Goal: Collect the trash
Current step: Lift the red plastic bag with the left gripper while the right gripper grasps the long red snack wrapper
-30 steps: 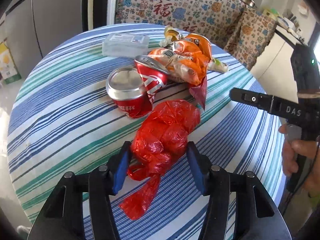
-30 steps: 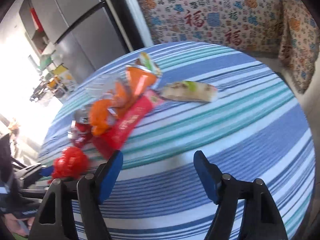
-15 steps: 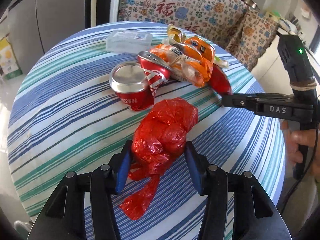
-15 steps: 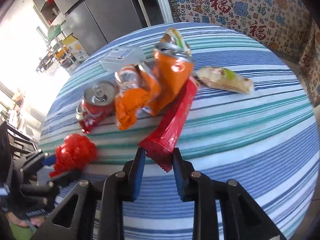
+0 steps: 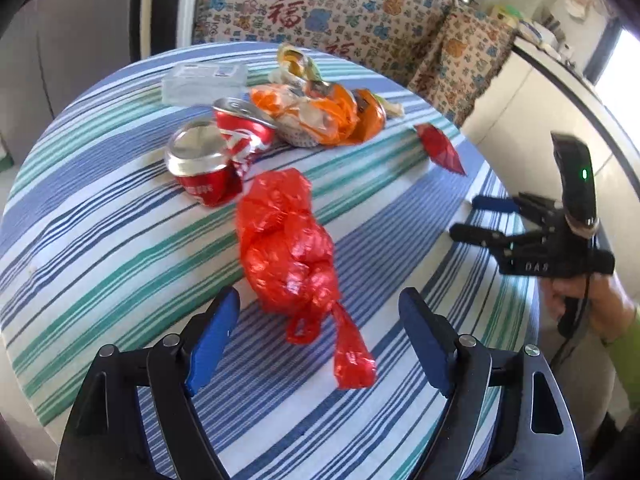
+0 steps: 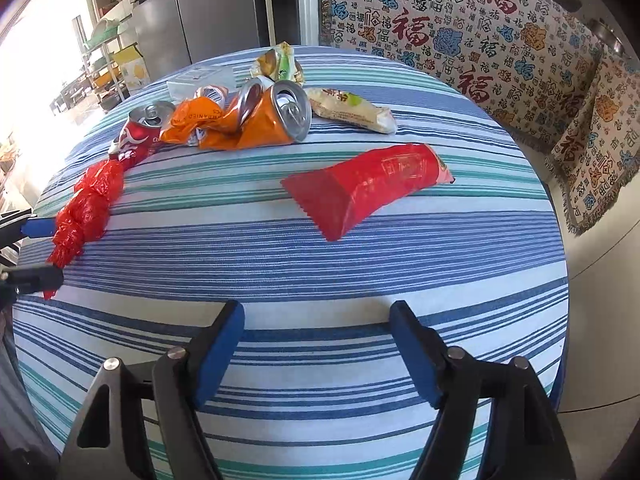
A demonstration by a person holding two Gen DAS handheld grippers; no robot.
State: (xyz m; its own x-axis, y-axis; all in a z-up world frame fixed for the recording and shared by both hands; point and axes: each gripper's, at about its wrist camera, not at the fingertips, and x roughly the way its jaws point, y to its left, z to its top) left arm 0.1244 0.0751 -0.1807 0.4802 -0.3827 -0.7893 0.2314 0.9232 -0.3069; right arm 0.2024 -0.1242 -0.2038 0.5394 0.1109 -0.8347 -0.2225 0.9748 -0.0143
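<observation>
A crumpled red plastic bag [image 5: 288, 248] lies on the striped round table [image 5: 100, 232], just ahead of my open, empty left gripper [image 5: 320, 340]; it also shows in the right wrist view [image 6: 86, 212]. A red snack wrapper [image 6: 368, 188] lies flat ahead of my open, empty right gripper [image 6: 316, 348], also seen in the left wrist view [image 5: 438, 148]. Farther back lie two crushed red cans [image 5: 208, 160], a crushed orange can [image 6: 276, 120] and orange wrappers [image 5: 320, 116]. The right gripper [image 5: 492, 220] shows in the left wrist view.
A clear plastic box [image 5: 204, 80] sits at the far side of the table. A pale snack packet [image 6: 352, 110] and a green-yellow wrapper [image 6: 280, 62] lie behind the cans. A patterned sofa [image 6: 460, 32] stands behind the table and a refrigerator [image 6: 208, 12] at the back left.
My left gripper opened and let go of the red bag. My right gripper pulled the red wrapper clear of the pile, opened and drew back, leaving it on the table.
</observation>
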